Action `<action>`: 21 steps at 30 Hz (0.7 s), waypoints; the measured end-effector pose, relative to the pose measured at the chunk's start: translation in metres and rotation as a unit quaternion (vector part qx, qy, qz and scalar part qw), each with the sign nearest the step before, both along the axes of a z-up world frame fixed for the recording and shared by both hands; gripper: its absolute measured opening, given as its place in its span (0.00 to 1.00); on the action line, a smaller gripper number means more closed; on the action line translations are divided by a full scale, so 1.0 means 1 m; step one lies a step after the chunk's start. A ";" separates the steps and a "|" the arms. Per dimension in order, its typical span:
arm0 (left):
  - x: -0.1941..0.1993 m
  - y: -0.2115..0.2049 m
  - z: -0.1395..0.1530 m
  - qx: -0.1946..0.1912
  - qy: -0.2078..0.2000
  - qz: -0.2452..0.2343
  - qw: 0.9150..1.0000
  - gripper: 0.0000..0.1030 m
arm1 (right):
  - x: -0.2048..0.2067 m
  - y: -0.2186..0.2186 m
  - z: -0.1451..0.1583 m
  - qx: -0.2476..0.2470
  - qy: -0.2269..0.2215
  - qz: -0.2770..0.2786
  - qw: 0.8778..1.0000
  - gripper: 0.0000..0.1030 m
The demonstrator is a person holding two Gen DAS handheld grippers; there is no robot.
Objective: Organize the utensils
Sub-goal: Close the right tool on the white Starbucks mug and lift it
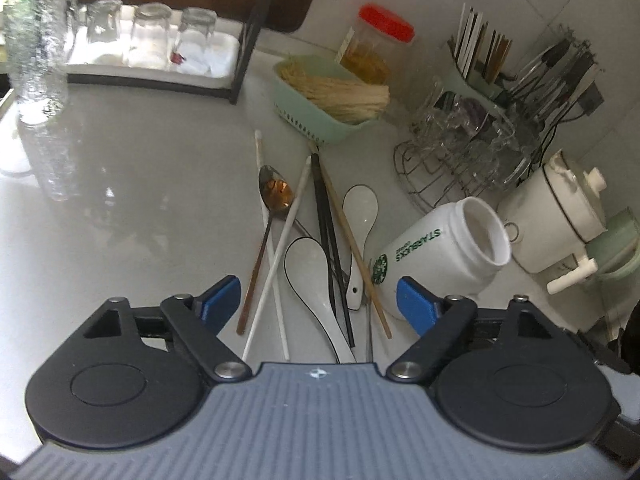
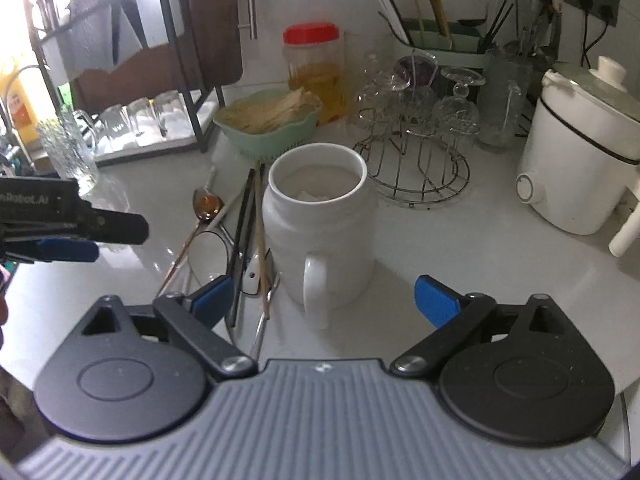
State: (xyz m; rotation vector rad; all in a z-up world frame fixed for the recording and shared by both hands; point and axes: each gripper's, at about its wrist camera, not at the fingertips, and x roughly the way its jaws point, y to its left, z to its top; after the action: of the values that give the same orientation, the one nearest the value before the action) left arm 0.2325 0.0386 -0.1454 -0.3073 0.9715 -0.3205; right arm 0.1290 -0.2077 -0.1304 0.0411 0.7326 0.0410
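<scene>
Claws first: the left claw (image 1: 320, 304) hangs over the utensil pile with its blue pads spread wide and nothing pinched between them. The right claw (image 2: 326, 300) is released as well, its pads standing either side of the white mug (image 2: 320, 232) without touching it.

Under the left claw, in its own view, the utensils lie in a loose fan on the pale surface (image 1: 140, 184), long axes mostly running away from the camera. A metal spoon (image 1: 266, 236) has its bowl at the far end, stained amber, handle coming back toward the claw. Two white chopsticks (image 1: 276, 256) cross over it. A dark pair of chopsticks (image 1: 328, 240) and a wooden chopstick (image 1: 352, 240) lie alongside, angled slightly to the right as they come near. Two white ceramic spoons sit among them: the black-rimmed soup spoon (image 1: 312, 276) with its bowl at the far end, and the plain soup spoon (image 1: 360, 216) just right of the wooden stick.

The mug stands upright just right of the pile, handle facing the right claw's camera, mouth open. The left view shows green lettering, "STARBUCKS", and a round green logo on its side. The left claw's body, seen from the right, carries partly legible white print ending in "Robot.AI".
</scene>
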 end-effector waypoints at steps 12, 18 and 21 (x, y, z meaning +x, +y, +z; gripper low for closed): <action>0.037 -0.026 -0.045 0.029 0.003 -0.027 0.999 0.57 | 0.027 0.012 -0.024 -0.033 0.021 0.037 0.999 0.94; 0.048 -0.031 -0.052 0.046 -0.011 -0.039 0.998 0.46 | 0.039 0.016 -0.029 -0.039 0.007 0.045 0.998 0.94; 0.052 -0.032 -0.056 0.051 -0.014 -0.050 0.997 0.45 | 0.047 0.018 -0.032 -0.054 -0.002 0.038 0.998 0.94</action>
State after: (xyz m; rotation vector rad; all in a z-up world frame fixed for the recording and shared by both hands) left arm 0.2847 0.0066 -0.2010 -0.1616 0.9730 -0.3639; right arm 0.1762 -0.1902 -0.1621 -0.0906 0.7311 0.0737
